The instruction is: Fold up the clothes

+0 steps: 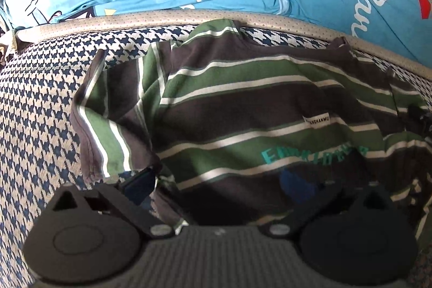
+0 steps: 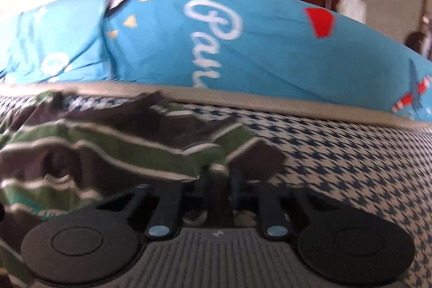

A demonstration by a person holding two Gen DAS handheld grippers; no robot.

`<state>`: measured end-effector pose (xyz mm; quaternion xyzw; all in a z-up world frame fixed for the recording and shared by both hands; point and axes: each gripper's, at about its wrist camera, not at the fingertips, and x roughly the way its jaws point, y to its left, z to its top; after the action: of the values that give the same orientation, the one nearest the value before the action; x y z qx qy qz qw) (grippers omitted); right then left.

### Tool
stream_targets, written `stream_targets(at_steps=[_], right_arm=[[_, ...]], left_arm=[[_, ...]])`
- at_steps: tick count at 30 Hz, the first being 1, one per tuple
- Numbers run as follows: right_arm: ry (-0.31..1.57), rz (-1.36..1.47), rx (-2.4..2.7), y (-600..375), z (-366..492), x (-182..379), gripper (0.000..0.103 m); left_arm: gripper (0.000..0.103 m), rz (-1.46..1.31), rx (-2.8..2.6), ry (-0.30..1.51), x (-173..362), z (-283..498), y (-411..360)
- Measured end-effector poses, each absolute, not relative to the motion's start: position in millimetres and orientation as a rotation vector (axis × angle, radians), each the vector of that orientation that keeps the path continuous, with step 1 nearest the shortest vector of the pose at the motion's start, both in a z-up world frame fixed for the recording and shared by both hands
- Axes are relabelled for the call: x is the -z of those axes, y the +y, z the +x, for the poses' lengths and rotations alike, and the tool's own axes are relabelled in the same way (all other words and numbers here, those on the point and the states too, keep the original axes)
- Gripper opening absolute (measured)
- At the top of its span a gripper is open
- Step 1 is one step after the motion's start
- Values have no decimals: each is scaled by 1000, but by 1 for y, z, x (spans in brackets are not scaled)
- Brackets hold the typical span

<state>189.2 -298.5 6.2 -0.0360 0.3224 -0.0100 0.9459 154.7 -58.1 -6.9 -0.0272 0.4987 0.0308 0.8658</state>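
Because the right gripper [image 2: 218, 174] has its jaws pinched nearly together on a thin corner of the shirt [image 2: 113, 136], that soft knit could slip free if pulled hard, and the fold would collapse. Left gripper [image 1: 216, 182] stands wide open with the shirt's lower hem lying slack between its fingers, so closing there may bunch several layers. Just ahead of both, the shirt spreads rumpled: matte green, brown and white stripes, one sleeve doubled over. Beneath and beyond it lies a woven houndstooth mat [image 1: 40, 99] with a dotted grey border; farthest is smooth blue printed bedding [image 2: 270, 45].
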Motion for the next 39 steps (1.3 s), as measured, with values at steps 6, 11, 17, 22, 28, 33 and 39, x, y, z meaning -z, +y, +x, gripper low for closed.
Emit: stream_targets(at_steps=[6, 11, 17, 22, 28, 33, 39], right_arm=[[668, 162, 212, -339, 179, -14, 12], [748, 304, 339, -376, 165, -10, 21], [696, 254, 370, -393, 135, -29, 41], [750, 319, 264, -398, 108, -35, 41], [779, 461, 132, -393, 77, -37, 44], [790, 559, 46, -386, 65, -31, 50], [817, 622, 1, -377, 71, -24, 50]], left_arm=[[103, -67, -63, 1065, 9, 155, -58], [103, -51, -69, 1052, 6, 153, -59], [103, -26, -39, 1017, -2, 137, -59], [103, -14, -7, 986, -5, 111, -57], [103, -55, 40, 977, -5, 75, -52], [103, -33, 70, 949, -4, 49, -53], [103, -42, 106, 912, -7, 29, -57]])
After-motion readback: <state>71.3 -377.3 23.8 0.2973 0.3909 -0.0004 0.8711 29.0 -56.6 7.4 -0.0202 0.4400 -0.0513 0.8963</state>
